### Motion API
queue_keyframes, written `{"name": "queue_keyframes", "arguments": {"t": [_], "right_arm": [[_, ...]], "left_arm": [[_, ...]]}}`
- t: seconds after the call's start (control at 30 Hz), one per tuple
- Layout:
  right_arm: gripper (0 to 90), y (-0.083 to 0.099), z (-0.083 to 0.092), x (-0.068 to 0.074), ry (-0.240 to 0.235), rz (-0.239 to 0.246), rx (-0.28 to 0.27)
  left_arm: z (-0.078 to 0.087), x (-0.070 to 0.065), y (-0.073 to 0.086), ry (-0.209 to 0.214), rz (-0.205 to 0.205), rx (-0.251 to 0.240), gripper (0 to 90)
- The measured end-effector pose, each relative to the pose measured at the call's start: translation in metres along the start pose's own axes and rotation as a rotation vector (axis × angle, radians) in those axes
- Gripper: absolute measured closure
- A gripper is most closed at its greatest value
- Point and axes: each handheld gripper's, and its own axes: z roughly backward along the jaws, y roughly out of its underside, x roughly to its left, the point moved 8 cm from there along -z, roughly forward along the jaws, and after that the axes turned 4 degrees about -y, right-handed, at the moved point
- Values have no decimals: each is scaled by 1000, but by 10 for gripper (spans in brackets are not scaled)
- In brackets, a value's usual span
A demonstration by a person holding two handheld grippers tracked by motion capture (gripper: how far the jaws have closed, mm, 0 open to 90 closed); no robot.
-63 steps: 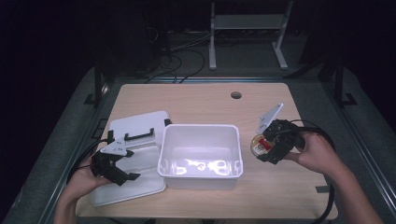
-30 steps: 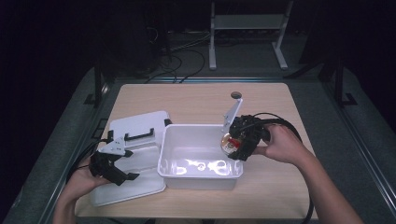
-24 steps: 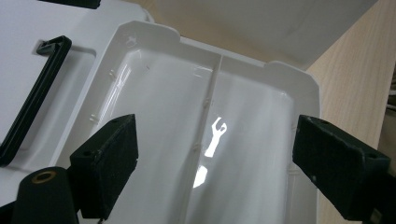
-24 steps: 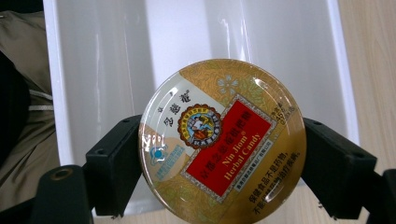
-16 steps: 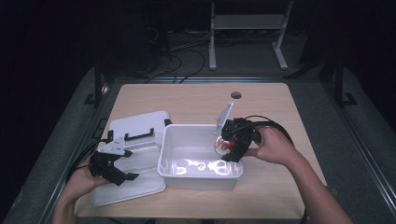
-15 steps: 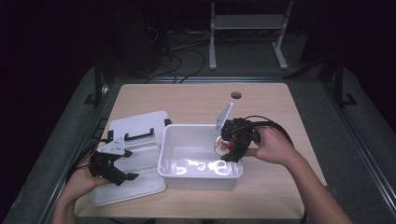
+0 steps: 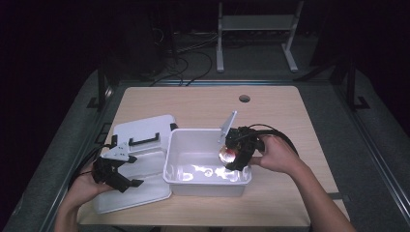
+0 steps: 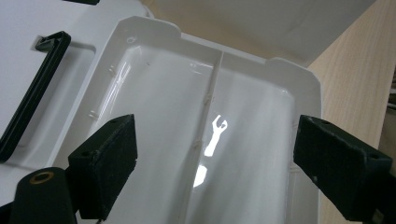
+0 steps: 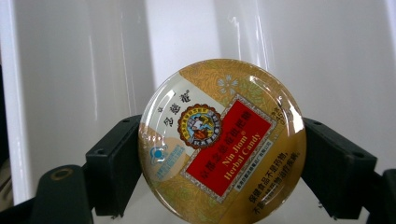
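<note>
Right gripper (image 7: 231,158), at 3 o'clock of the white bin (image 7: 174,166), clamps a round candy tin (image 9: 222,140) by its rim, jaws pressed on opposite edges. The tin hangs inside the bin's right end, just within the wall; whether it touches the floor cannot be told. The tin is a flat glossy metal disc, gold with a red label; the bin is smooth, shiny plastic with rounded corners. Left gripper (image 7: 118,176), at 9 o'clock of the bin, hovers over the white lid (image 7: 145,128), jaws spread wide and empty. The lid bears a black handle (image 8: 32,93) and overhangs the wooden table (image 7: 203,104) at 7 o'clock. Bare tabletop lies at 12 o'clock.
</note>
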Motion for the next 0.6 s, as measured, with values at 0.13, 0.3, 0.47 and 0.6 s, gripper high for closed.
{"name": "queue_keyframes", "arguments": {"t": [0.13,0.3,0.47,0.6], "right_arm": [[197,0,-5,1,-9,-4,1],[196,2,-12,2,-16,-12,13],[195,1,-15,3,-26,-20,20],[194,-1,-18,3,-33,-30,29]], "left_arm": [[0,0,0,0,0,1,130],[0,0,1,-1,2,0,126],[0,0,0,0,1,0,126],[0,0,0,0,2,-1,125]]}}
